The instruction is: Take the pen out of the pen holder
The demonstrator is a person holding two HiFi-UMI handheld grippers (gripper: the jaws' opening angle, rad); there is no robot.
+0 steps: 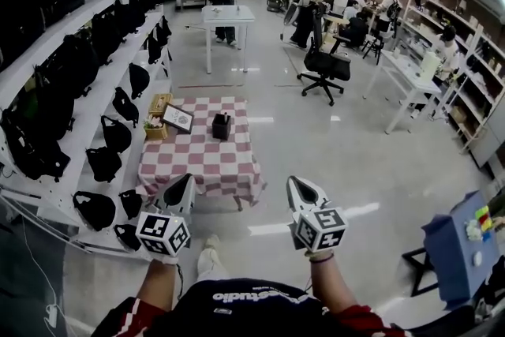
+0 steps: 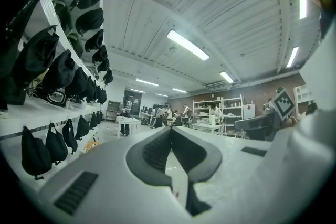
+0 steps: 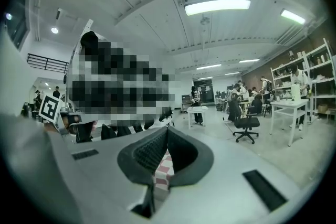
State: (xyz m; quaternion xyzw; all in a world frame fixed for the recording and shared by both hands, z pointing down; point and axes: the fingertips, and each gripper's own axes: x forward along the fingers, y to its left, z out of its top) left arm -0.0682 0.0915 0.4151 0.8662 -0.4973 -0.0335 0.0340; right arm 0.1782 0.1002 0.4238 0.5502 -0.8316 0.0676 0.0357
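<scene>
A black pen holder (image 1: 222,126) stands on a low table with a red-and-white checked cloth (image 1: 201,158), well ahead of me in the head view. Any pen in it is too small to make out. My left gripper (image 1: 182,185) and right gripper (image 1: 301,185) are held up close to my body, short of the table's near edge. Both are shut with nothing between the tips. The left gripper view shows its jaws (image 2: 170,130) closed and aimed at the room, and the right gripper (image 3: 167,130) has a strip of checked cloth (image 3: 163,173) showing through its lower gap.
A framed picture (image 1: 178,118) and a small woven basket (image 1: 157,126) sit at the table's far left. Shelves of black bags (image 1: 87,67) line the left wall. A white table (image 1: 227,16), an office chair (image 1: 325,65) and several people are farther back. A blue stand (image 1: 458,249) is at right.
</scene>
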